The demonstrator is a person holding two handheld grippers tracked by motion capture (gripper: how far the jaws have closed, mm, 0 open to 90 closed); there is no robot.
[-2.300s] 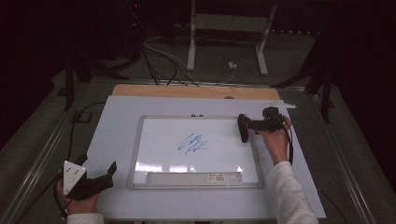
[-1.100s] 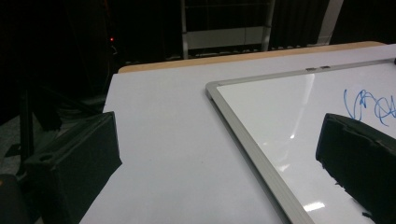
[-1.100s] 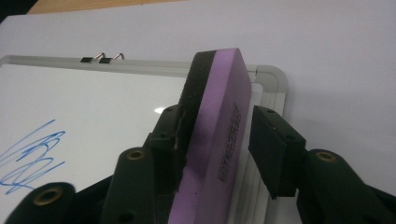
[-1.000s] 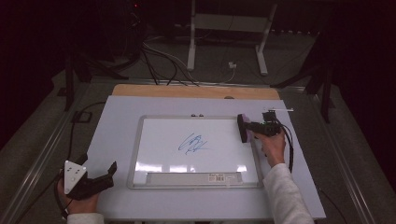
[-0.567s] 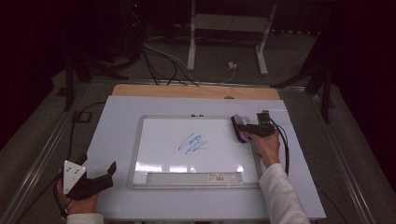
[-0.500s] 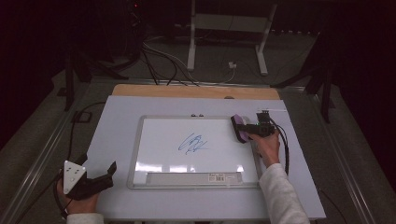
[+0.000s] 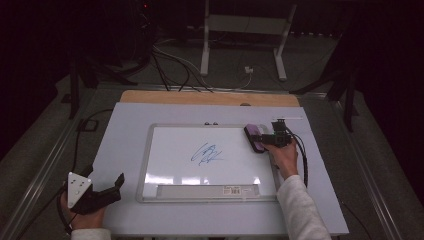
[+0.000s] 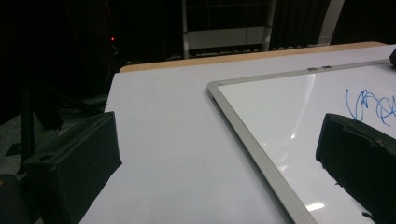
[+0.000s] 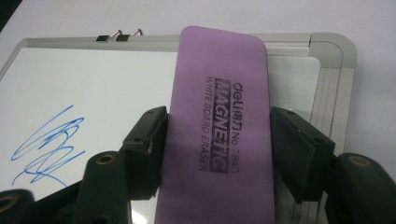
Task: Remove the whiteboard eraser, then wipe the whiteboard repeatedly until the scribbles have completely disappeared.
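Observation:
A silver-framed whiteboard (image 7: 165, 150) lies flat on the white table, with a blue scribble (image 7: 206, 153) near its middle. My right gripper (image 7: 262, 139) is shut on a purple magnetic eraser (image 9: 219, 116) and holds it over the board's far right corner, to the right of the blue scribble (image 9: 46, 142). My left gripper (image 7: 107, 187) stands open at the near left of the table, off the board, nothing between its fingers (image 8: 77, 163). The whiteboard's frame (image 8: 252, 154) runs between them in the left gripper view.
A pen tray (image 7: 207, 190) with a barcode label runs along the board's near edge. Two small hanger clips (image 7: 211, 123) sit on its far edge. A wooden strip (image 7: 210, 98) borders the table's far side. Beyond lie cables and a white stand (image 7: 245, 30).
My right gripper has carried the eraser leftward from the table's right side onto the whiteboard's far right corner. The left gripper has stayed still.

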